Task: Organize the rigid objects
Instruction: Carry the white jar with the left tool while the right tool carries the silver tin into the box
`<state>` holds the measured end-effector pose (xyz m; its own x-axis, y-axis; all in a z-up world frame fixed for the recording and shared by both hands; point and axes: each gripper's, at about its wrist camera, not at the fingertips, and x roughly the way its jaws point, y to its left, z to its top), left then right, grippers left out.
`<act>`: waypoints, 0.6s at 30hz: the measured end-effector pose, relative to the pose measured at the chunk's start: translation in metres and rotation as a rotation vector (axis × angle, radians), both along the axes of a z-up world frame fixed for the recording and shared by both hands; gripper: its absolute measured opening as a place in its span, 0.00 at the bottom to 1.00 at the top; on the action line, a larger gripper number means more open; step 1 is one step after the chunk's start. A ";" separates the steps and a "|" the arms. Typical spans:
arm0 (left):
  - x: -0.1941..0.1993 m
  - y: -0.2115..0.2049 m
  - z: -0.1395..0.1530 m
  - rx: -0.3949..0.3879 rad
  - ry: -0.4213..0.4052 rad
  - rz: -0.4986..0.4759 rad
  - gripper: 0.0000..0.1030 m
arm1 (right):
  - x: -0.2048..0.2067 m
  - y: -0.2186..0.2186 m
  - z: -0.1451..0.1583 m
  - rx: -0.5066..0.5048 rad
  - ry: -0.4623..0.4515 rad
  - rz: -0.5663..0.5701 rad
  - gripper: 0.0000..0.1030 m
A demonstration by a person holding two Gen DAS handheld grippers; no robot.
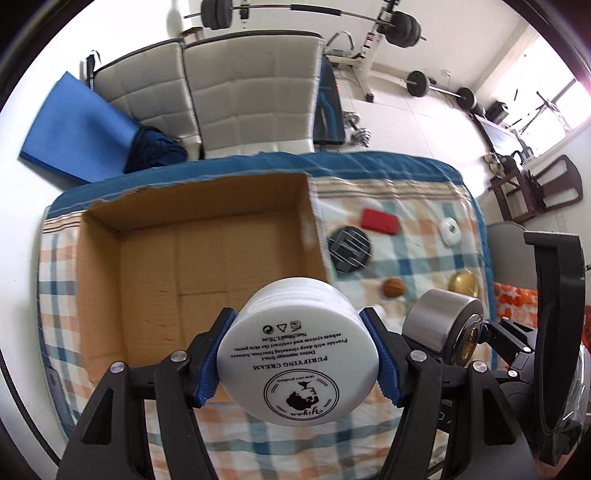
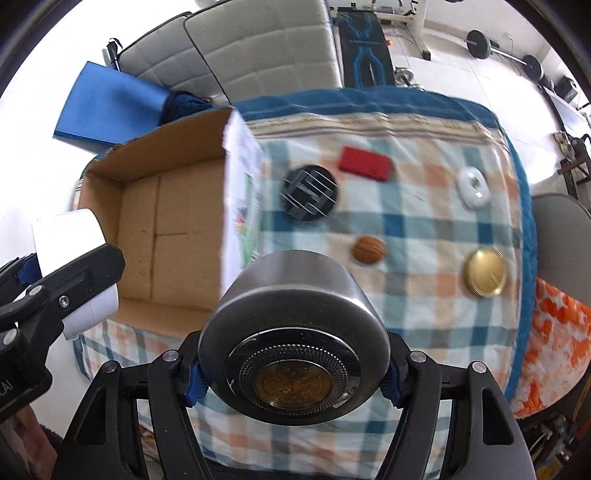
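My left gripper (image 1: pixel 297 354) is shut on a white cream jar (image 1: pixel 295 350), held above the near edge of an open cardboard box (image 1: pixel 207 243). My right gripper (image 2: pixel 291 365) is shut on a silver metal tin (image 2: pixel 295 332) with a gold emblem, just right of the box (image 2: pixel 159 206). The tin also shows in the left wrist view (image 1: pixel 443 321); the jar shows in the right wrist view (image 2: pixel 74 240). On the checked cloth (image 2: pixel 406 229) lie a red block (image 2: pixel 365 162), a black round slicer (image 2: pixel 310 192), a white disc (image 2: pixel 472 186), a walnut (image 2: pixel 368 250) and a gold lid (image 2: pixel 484 272).
The table stands in a room with grey padded chairs (image 1: pixel 229 96) behind it, a blue mat (image 1: pixel 81 125) at the back left and barbell weights (image 1: pixel 402 29) beyond. An orange patterned cloth (image 2: pixel 554 332) lies off the table's right edge.
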<state>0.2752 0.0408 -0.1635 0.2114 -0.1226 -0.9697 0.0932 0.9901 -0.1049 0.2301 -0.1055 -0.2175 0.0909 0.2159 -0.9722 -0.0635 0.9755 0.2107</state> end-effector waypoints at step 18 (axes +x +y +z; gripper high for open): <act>0.112 0.141 -0.139 -0.155 0.258 0.121 0.64 | 0.123 0.157 -0.087 -0.048 0.054 0.028 0.71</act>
